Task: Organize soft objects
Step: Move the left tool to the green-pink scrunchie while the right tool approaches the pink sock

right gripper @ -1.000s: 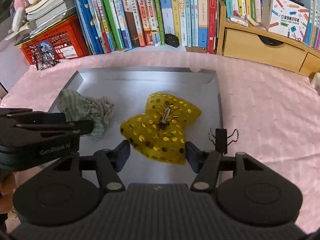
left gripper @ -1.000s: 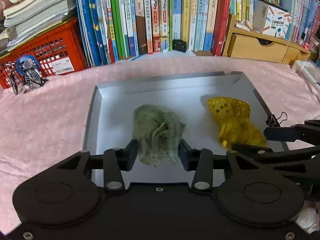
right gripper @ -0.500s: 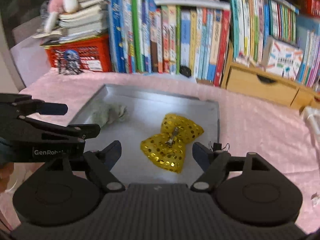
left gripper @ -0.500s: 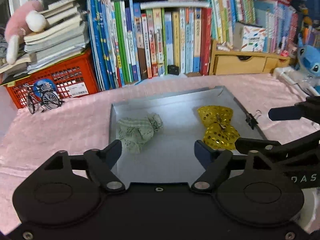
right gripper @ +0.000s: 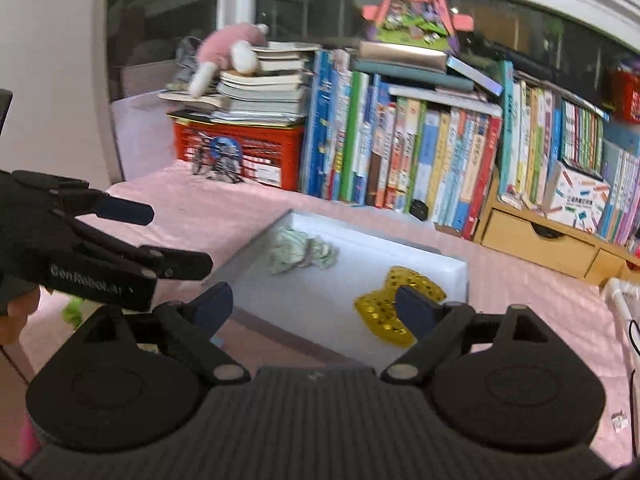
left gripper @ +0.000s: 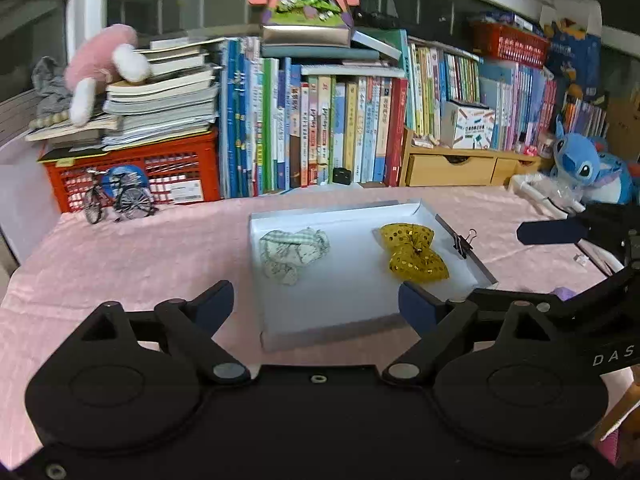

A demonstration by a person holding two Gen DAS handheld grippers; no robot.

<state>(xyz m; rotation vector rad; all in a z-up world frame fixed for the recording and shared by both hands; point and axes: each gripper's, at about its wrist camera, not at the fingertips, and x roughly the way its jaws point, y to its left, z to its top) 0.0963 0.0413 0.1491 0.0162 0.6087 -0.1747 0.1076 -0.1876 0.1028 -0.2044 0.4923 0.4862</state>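
Both claws stand wide with nothing between their pads, and each has just been opening; the left claw [left gripper: 316, 304] hangs over the near edge of the tray [left gripper: 320, 320], the right claw [right gripper: 314, 306] over the tray's near side as its own camera shows it; the tray is a shallow white box on the pink-covered bench [left gripper: 140, 248]; in it lie two soft things, well apart: a green cloth [left gripper: 292, 252], crumpled, toward the left half, and a yellow sequinned bow [left gripper: 414, 256] toward the right half; neither is touched by a claw; in the right view one blue pad crosses in front of the bow [right gripper: 384, 312], though it looks to be only overlap in line of sight, not contact; the cloth [right gripper: 300, 254] sits near the far left corner there; a black clip [left gripper: 464, 240] is on the tray's right rim, just beside the bow; the left claw shows at the left of the right view, fingers [right gripper: 124, 210] spread, with part of a hand [right gripper: 18, 308] under it; behind the tray stands a row of books [left gripper: 320, 132], a red crate [left gripper: 168, 172] with a small bicycle [left gripper: 118, 200] in front, a pink plush [left gripper: 104, 68] on stacked books, wooden drawers [left gripper: 452, 168] and a blue plush [left gripper: 584, 168] at the far right
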